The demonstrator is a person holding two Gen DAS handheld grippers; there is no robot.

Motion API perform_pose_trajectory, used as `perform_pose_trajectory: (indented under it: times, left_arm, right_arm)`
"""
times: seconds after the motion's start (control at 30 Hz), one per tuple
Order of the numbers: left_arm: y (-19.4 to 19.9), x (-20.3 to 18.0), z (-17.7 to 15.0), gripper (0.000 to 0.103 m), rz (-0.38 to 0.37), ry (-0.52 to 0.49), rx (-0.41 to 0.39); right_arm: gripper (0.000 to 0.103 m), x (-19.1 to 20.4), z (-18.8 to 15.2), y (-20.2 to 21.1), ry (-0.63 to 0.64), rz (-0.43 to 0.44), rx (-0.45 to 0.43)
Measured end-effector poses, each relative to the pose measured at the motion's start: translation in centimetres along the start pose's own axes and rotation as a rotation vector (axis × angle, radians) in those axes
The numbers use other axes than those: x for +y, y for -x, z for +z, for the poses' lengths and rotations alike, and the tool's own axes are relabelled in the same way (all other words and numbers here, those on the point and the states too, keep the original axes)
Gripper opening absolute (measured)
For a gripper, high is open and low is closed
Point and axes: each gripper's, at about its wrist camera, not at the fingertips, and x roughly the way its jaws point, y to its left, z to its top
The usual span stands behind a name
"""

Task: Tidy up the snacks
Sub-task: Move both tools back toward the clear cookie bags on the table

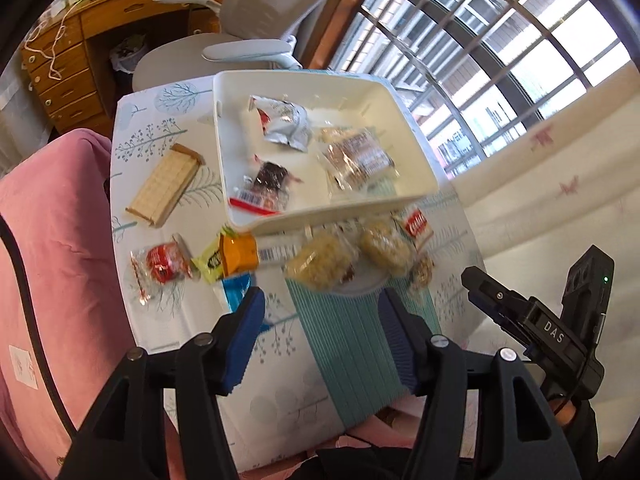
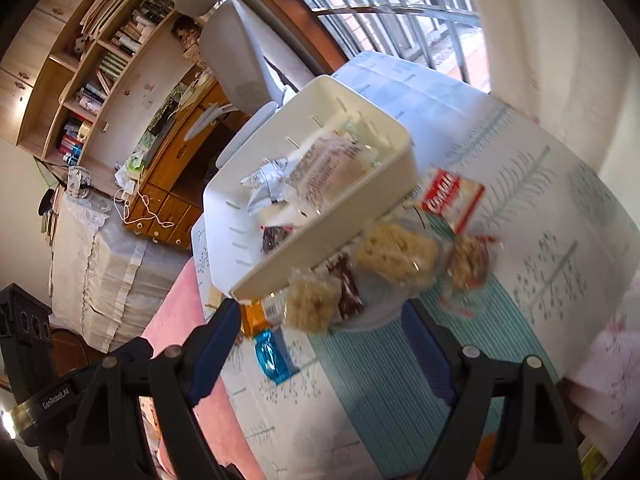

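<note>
Left tongs (image 1: 320,336): open, empty.
Right tongs (image 2: 320,344): open, empty.
Bin (image 1: 404,120): on counter (image 1: 280,360), four snacks inside.

A tray (image 1: 416,200) is sitting on the table (image 1: 280,360), and several wrapped snacks (image 1: 352,156) are lying inside it. A wafer block (image 1: 164,186) is lying on the table left of the tray. In front of the tray a row of snack packets (image 1: 236,258) is lying, with puffed snacks (image 1: 320,264) to their right. A chair (image 1: 256,12) is standing behind the table
</note>
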Motion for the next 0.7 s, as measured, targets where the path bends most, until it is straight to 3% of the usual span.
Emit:
perform_pose_trajectory:
  times: [0.37,0.57,0.7]
  left_arm:
    - [-0.2,-0.8,-2.8,0.078,-0.04,-0.02,0.054]
    - [-1.6,-2.0,-3.0,0.091,-0.023,-0.022,0.075]
    - [-2.7,-2.9,-2.5,0.092,-0.012,-0.002,0.089]
  right_arm:
    - [0.083,-2.9,-4.0,1.5,-0.045,-0.082,0.012]
    - [0.083,-4.6,-4.2,1.6,-0.027,-0.135,0.009]
    - [0.083,-5.8,-3.7,1.3,0.023,-0.162,0.016]
